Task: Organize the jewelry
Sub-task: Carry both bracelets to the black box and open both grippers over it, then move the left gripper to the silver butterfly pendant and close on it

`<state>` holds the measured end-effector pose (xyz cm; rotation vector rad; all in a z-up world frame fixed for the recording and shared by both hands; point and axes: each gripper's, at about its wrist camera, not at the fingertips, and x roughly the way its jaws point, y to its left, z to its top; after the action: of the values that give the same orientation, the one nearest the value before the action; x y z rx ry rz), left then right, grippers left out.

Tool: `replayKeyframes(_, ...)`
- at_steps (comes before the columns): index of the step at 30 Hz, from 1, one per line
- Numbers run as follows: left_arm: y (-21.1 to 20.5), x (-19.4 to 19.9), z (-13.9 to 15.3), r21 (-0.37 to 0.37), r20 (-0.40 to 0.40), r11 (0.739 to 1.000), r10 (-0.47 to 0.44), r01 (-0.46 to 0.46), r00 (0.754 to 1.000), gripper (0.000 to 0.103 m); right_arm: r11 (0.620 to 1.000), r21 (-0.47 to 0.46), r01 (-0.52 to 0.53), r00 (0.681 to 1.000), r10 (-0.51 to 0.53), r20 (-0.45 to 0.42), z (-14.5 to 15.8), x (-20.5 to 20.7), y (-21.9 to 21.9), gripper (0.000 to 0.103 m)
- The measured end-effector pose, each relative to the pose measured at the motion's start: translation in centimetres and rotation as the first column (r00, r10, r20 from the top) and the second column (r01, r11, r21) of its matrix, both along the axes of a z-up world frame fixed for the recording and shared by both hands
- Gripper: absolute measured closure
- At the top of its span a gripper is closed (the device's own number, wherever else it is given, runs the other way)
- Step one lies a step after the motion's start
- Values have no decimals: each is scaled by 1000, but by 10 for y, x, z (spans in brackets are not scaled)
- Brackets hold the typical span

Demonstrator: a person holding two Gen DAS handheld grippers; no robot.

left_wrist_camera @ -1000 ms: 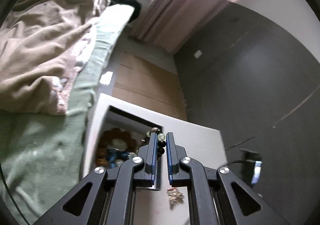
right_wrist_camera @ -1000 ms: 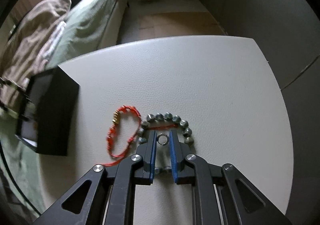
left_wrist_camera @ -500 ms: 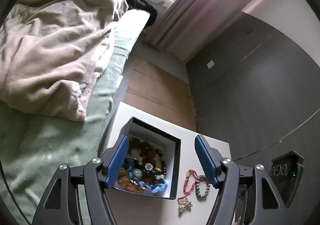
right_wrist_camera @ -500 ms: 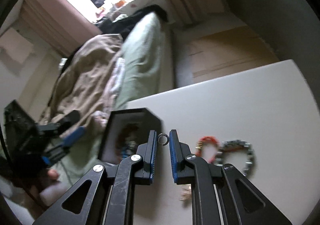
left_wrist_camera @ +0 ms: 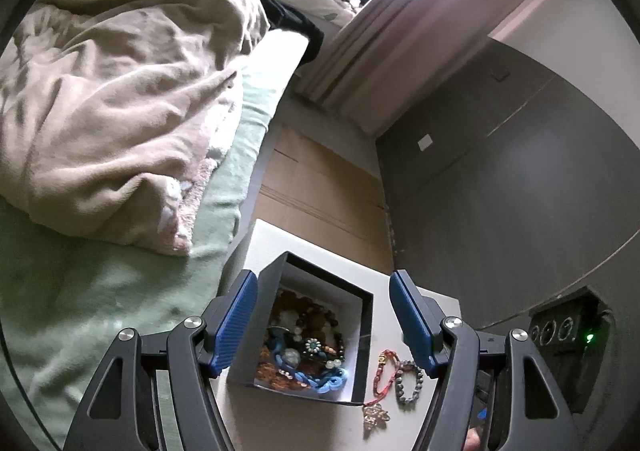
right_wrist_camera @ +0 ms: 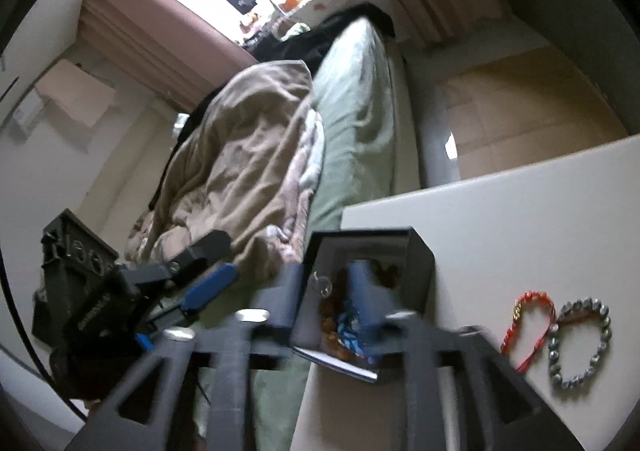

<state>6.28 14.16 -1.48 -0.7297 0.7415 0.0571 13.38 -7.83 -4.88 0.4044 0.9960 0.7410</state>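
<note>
A dark open jewelry box (left_wrist_camera: 362, 335) (right_wrist_camera: 416, 255) with several beaded pieces inside sits at the left end of the white table (left_wrist_camera: 280, 423) (right_wrist_camera: 520, 211). My left gripper (left_wrist_camera: 324, 323) is open wide above it, empty. My right gripper (right_wrist_camera: 322, 291) is blurred over the box, jaws parted. A small silver ring (right_wrist_camera: 323, 286) shows between them above the box interior. A red cord bracelet (left_wrist_camera: 383, 373) (right_wrist_camera: 530, 321), a grey bead bracelet (left_wrist_camera: 408, 381) (right_wrist_camera: 580, 343) and a gold flower brooch (left_wrist_camera: 375, 415) lie on the table right of the box.
A bed with a green sheet (left_wrist_camera: 80, 311) and a beige blanket (left_wrist_camera: 120, 111) borders the table's left side. A dark grey wall (left_wrist_camera: 520, 211) stands to the right. A wooden floor (left_wrist_camera: 320, 191) lies beyond the table. The left gripper shows in the right wrist view (right_wrist_camera: 208, 283).
My left gripper let go of the bead bracelet into the box, opened wide and rose. My right gripper carried the ring from the table to above the box and its jaws parted.
</note>
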Motion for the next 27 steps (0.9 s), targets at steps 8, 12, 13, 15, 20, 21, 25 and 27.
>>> replayKeyframes(8,-8,-2,0,25,-21,999,-22,22,1000,34,993,-107,57,998,-60,-22,-5,-3,-39,46)
replayKeyframes(12,-19,-4,0,50,-34,997,-50,52,998,34,986,-146,85,995,-91,-38,-8,-7,-62,46)
replayKeyframes(13,-22,-4,0,56,-37,997,-57,59,998,34,984,-151,93,994,-101,-43,-9,-8,-68,46)
replayKeyframes(15,-31,-5,0,74,-46,994,-74,77,996,34,979,-170,111,991,-121,-53,-12,-9,-79,46)
replayKeyframes(20,-57,-4,-5,118,-85,984,-121,130,989,34,974,-177,143,985,-157,-66,-14,-13,-101,46)
replayKeyframes(21,-62,-5,-6,122,-90,982,-133,143,987,34,972,-180,151,984,-165,-65,-13,-15,-106,46)
replayKeyframes(25,-84,-6,-10,157,-120,970,-170,188,978,34,965,-196,172,980,-188,-67,-13,-20,-120,46)
replayKeyframes(27,-99,-7,-13,184,-139,959,-191,214,972,34,963,-197,183,976,-202,-77,-15,-23,-128,46)
